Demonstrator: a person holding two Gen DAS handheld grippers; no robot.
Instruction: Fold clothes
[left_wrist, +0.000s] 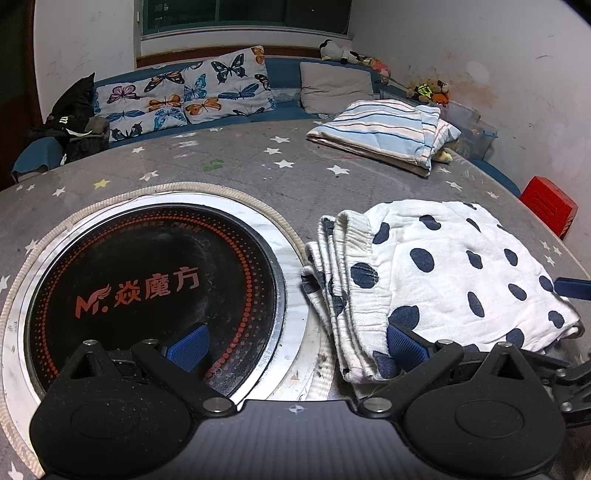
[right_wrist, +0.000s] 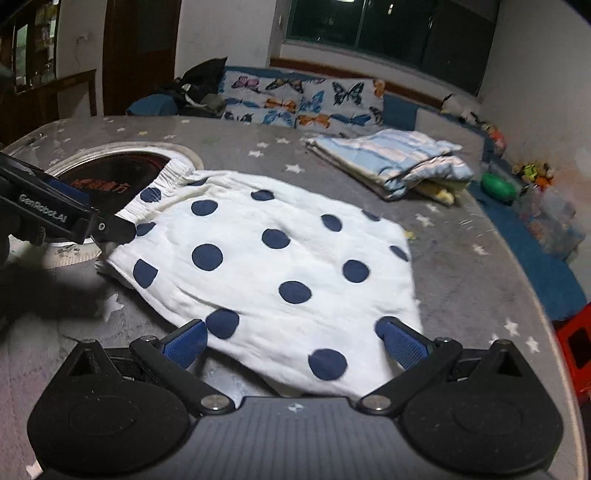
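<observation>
A white garment with navy polka dots (left_wrist: 443, 266) lies folded on the grey star-patterned table (left_wrist: 240, 166), right of the round cooktop. It also shows in the right wrist view (right_wrist: 273, 254), elastic waistband at the far left. My left gripper (left_wrist: 295, 343) is open at the garment's waistband end, its right finger (left_wrist: 406, 345) against the cloth; it shows at the left of the right wrist view (right_wrist: 66, 218). My right gripper (right_wrist: 293, 341) is open, its fingers wide apart over the garment's near edge. Its blue fingertip (left_wrist: 572, 288) shows at the garment's right edge.
A round black induction cooktop (left_wrist: 155, 291) is set into the table. A folded blue-striped blanket (left_wrist: 388, 131) lies at the far right of the table. Butterfly cushions (left_wrist: 184, 96) and dark clothes (left_wrist: 74, 114) sit on the bench behind. A red stool (left_wrist: 550, 206) stands right of the table.
</observation>
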